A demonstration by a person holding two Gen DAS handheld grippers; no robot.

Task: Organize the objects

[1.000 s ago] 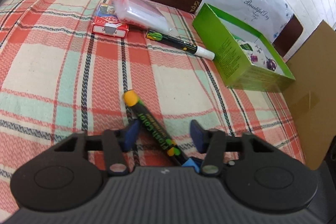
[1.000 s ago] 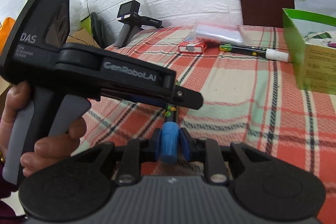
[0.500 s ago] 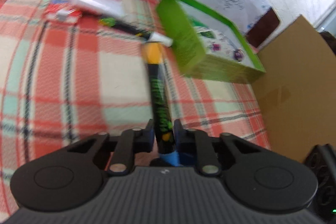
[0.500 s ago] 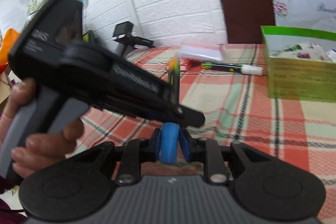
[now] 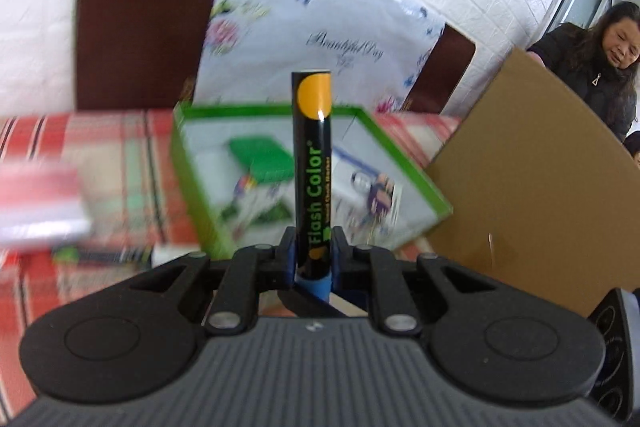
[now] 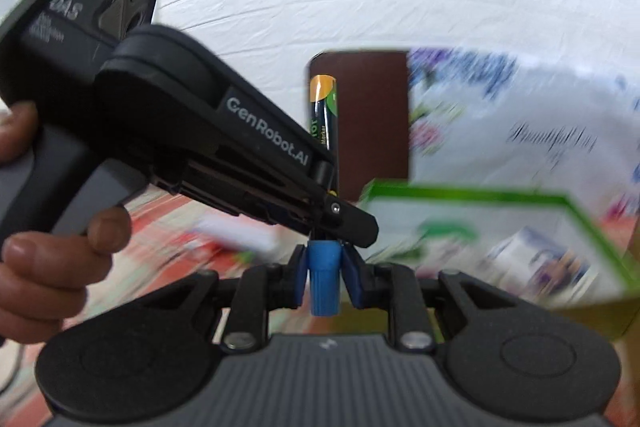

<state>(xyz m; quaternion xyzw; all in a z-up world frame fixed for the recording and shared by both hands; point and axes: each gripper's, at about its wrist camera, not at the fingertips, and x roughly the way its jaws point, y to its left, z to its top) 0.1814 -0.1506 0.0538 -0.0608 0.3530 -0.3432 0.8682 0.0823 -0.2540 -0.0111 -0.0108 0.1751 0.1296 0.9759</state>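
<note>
Marker (image 5: 311,163) upright between left gripper (image 5: 313,254) fingers — blue cap (image 6: 323,277) in right gripper (image 6: 325,277)

Count, both wrist views.

Grippers: two. Left gripper (image 5: 313,254), right gripper (image 6: 325,277).

Markers: two. One black marker (image 5: 313,163) with a blue cap (image 6: 323,281); a second marker (image 5: 108,255), blurred, on the cloth.

Green box (image 5: 404,163): one, with several blurred items inside, number unclear.

Red pack (image 5: 40,203): one, blurred.

Chairs: two. One chair (image 5: 140,11), another chair (image 5: 440,67).

Floral bag (image 5: 312,23): one.

Cardboard sheet (image 5: 528,179): one.

Checked cloth (image 5: 120,155): one.

People: one hand (image 6: 52,247) on the left gripper; one bystander (image 5: 592,59).
</note>
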